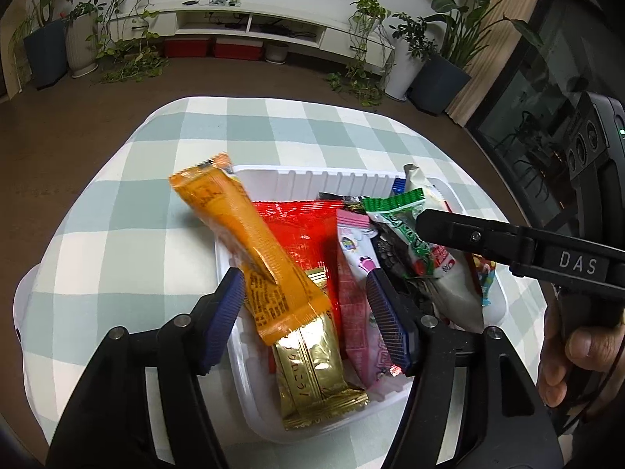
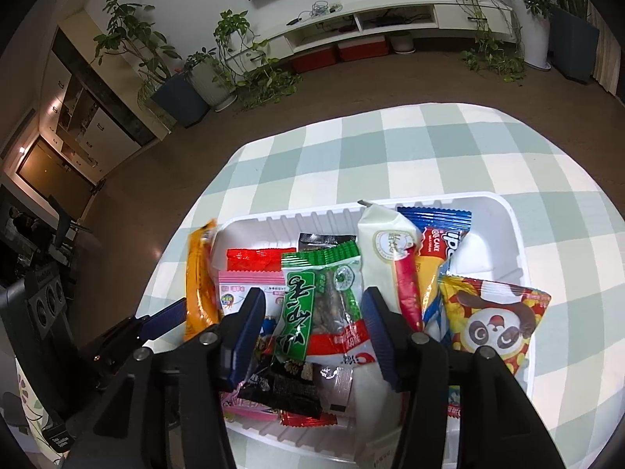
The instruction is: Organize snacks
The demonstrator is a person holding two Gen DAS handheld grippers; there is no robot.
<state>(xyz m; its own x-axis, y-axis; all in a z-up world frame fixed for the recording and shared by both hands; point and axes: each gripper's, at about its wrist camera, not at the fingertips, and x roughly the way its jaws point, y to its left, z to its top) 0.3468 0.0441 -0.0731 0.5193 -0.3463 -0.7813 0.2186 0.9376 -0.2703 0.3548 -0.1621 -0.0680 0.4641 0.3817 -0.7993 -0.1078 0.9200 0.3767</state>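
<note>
Both tongs, left point(image 1: 304, 312) and right point(image 2: 310, 332), gape over the white tray point(image 2: 504, 219), whose heaped packets hide its floor.

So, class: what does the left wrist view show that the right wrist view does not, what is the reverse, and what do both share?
Only the left wrist view shows the gold packet at the tray's near rim and the hand holding the right gripper.

Only the right wrist view shows the panda packet and the blue roll-cake packet.

Both show the white tray, the checked cloth, the orange packet leaning over the tray's edge, the green packet and the open left gripper.
</note>
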